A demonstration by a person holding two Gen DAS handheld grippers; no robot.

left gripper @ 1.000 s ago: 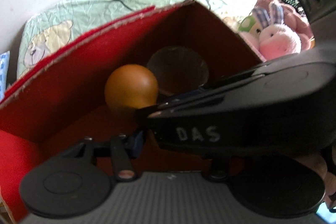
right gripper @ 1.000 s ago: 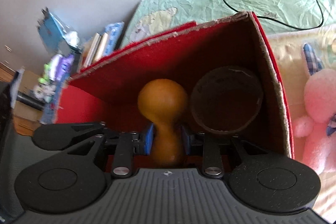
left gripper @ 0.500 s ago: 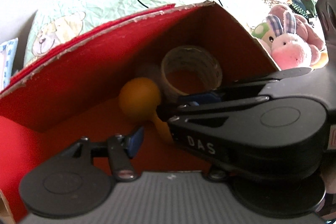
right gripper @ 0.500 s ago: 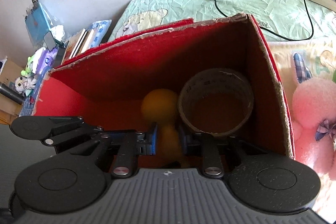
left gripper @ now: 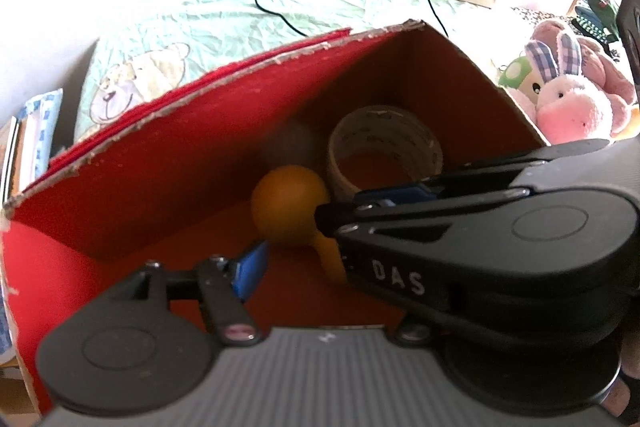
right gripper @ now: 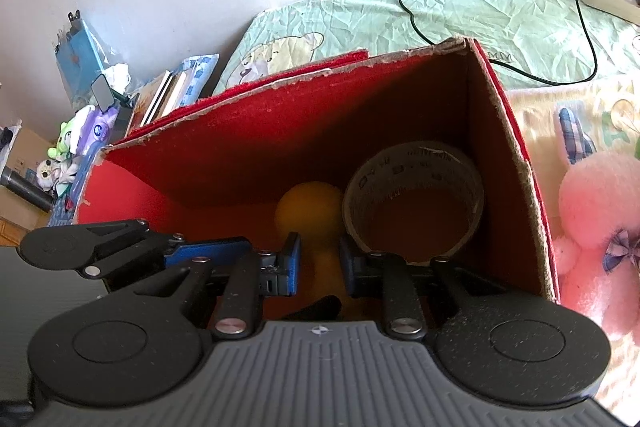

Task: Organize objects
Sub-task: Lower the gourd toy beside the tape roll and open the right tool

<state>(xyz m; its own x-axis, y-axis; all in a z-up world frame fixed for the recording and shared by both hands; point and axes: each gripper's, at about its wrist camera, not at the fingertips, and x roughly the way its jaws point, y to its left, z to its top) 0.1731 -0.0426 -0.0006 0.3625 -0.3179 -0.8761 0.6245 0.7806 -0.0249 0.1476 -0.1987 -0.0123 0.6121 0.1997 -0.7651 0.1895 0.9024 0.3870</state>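
**Maraca release inside the red box**

Since a second ago your right gripper (right gripper: 320, 263) has spread its jaws off the orange maraca (right gripper: 310, 213), which now lies on the floor of the red box (right gripper: 256, 147), its handle between the parted pads. Ahead and right, the tape roll (right gripper: 414, 183) is touching or just beside its head. Your left gripper (left gripper: 320, 259) stands wide and empty. Withdraw straight back, pads clear of the handle, so nothing rolls.
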